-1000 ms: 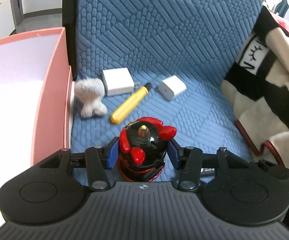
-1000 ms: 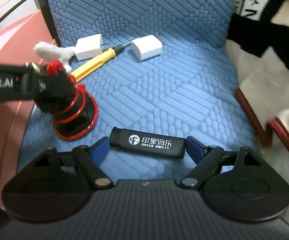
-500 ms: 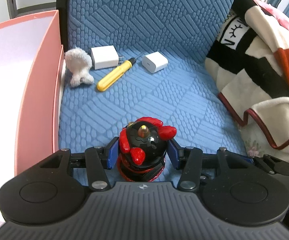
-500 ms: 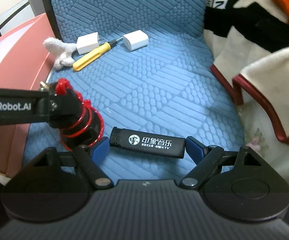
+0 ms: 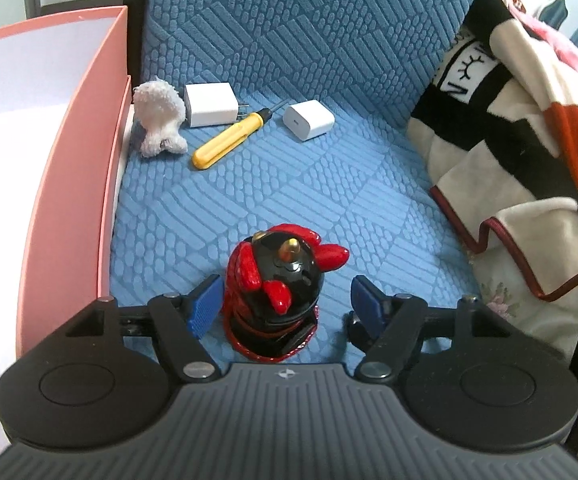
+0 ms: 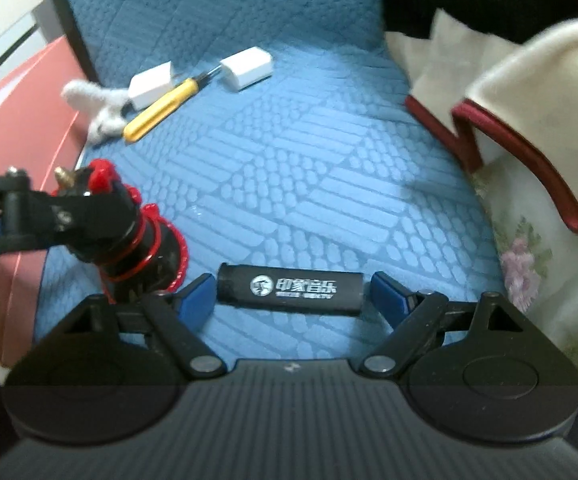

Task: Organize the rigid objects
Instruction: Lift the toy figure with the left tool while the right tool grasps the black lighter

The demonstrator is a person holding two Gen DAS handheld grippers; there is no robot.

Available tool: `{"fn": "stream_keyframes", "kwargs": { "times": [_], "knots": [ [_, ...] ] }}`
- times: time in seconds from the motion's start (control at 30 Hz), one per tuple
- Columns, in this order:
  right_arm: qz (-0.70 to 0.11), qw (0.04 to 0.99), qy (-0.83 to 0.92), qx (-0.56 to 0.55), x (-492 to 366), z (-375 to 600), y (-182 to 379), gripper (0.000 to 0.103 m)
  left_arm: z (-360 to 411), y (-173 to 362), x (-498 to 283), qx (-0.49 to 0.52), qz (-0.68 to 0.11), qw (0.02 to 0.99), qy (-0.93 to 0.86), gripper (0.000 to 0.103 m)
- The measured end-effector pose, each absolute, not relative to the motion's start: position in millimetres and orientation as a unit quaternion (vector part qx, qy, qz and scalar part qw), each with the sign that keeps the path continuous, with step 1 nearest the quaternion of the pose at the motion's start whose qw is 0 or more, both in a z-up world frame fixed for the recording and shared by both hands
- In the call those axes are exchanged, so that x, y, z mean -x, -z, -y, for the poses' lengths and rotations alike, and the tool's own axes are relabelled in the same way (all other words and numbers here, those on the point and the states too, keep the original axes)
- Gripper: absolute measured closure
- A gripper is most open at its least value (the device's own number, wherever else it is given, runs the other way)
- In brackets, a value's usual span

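Observation:
A black and red figurine (image 5: 277,296) stands on the blue seat cushion (image 5: 289,184) between the blue pads of my left gripper (image 5: 287,306), which is open with gaps on both sides. It also shows at the left of the right wrist view (image 6: 137,236). My right gripper (image 6: 289,296) holds a black lighter (image 6: 289,289) lengthwise; the left pad touches its end and the right pad shows a slight gap. Further back lie a yellow screwdriver (image 5: 229,142), two white chargers (image 5: 211,105) (image 5: 309,120) and a white plush toy (image 5: 157,118).
A pink box (image 5: 73,168) with a white inside borders the cushion on the left. A striped blanket (image 5: 521,128) is piled on the right. The blue quilted backrest (image 5: 289,20) rises behind the objects.
My left gripper has opened and let go of the figurine, which now stands on the cushion. My right gripper's jaws have widened slightly around the lighter. Both views shifted a little.

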State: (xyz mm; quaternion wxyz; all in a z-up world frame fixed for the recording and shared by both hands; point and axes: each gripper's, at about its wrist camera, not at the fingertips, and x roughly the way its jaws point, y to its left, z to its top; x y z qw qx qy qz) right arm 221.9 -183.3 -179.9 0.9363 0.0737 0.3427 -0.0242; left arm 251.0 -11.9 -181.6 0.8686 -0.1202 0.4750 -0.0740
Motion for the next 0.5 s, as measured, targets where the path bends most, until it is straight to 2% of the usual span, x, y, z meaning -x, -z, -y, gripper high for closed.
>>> {"fn": "stream_keyframes", "kwargs": {
  "times": [0.5],
  "knots": [
    [-0.316, 0.946, 0.063, -0.035, -216, 165, 189, 0.015, 12, 185, -249, 0.157, -0.464, 0.87, 0.055, 0.028]
  ]
}}
